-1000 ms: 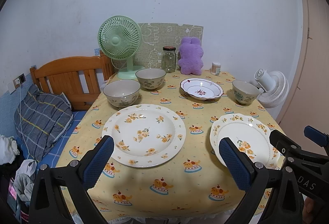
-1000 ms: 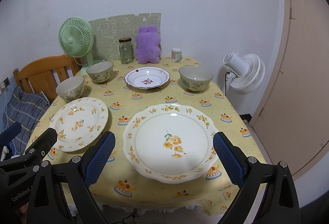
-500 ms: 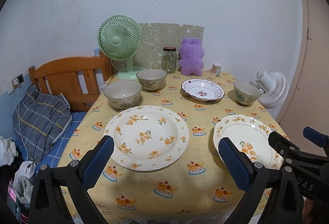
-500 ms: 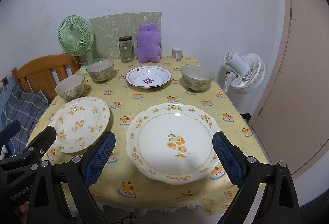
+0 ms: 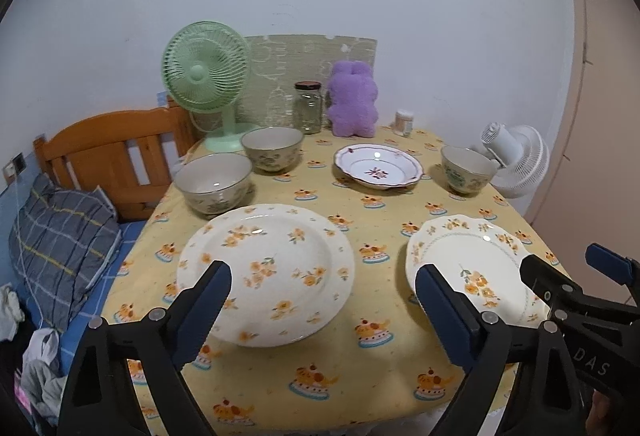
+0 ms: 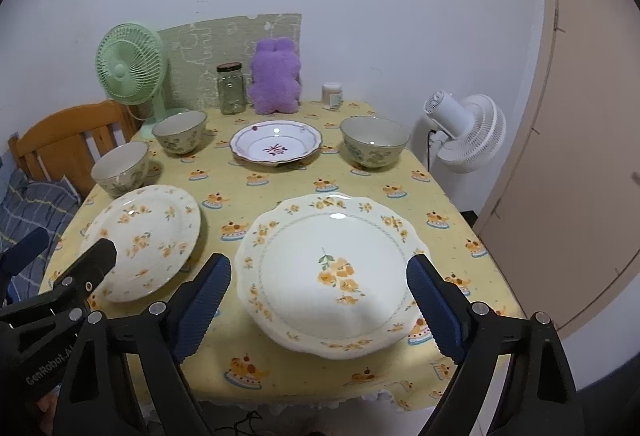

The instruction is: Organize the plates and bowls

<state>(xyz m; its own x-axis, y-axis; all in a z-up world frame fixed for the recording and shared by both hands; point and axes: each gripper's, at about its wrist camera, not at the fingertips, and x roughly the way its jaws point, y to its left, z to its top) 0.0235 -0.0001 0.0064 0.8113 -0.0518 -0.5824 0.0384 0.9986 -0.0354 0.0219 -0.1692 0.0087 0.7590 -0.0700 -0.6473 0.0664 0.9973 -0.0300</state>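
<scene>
A large flowered plate (image 5: pixel 266 268) lies at the table's front left, also in the right wrist view (image 6: pixel 144 236). A scalloped flowered plate (image 6: pixel 332 272) lies at the front right, also in the left wrist view (image 5: pixel 468 268). A red-patterned dish (image 5: pixel 378 171) sits at the back middle. Three patterned bowls stand around it: two at the left (image 5: pixel 214 183) (image 5: pixel 272 147), one at the right (image 5: pixel 466 167). My left gripper (image 5: pixel 322 310) is open and empty above the left plate's near edge. My right gripper (image 6: pixel 318 300) is open and empty over the scalloped plate's near edge.
A green fan (image 5: pixel 206 75), a glass jar (image 5: pixel 308 107), a purple plush toy (image 5: pixel 352 103) and a small pot (image 5: pixel 404 121) line the table's back edge. A white fan (image 6: pixel 464 131) stands right of the table. A wooden bed frame (image 5: pixel 108 151) and pillow (image 5: pixel 60 236) lie left.
Both grippers have moved forward and a little lower toward the plates in front of them. Their jaws have stayed open. No dish has moved.
</scene>
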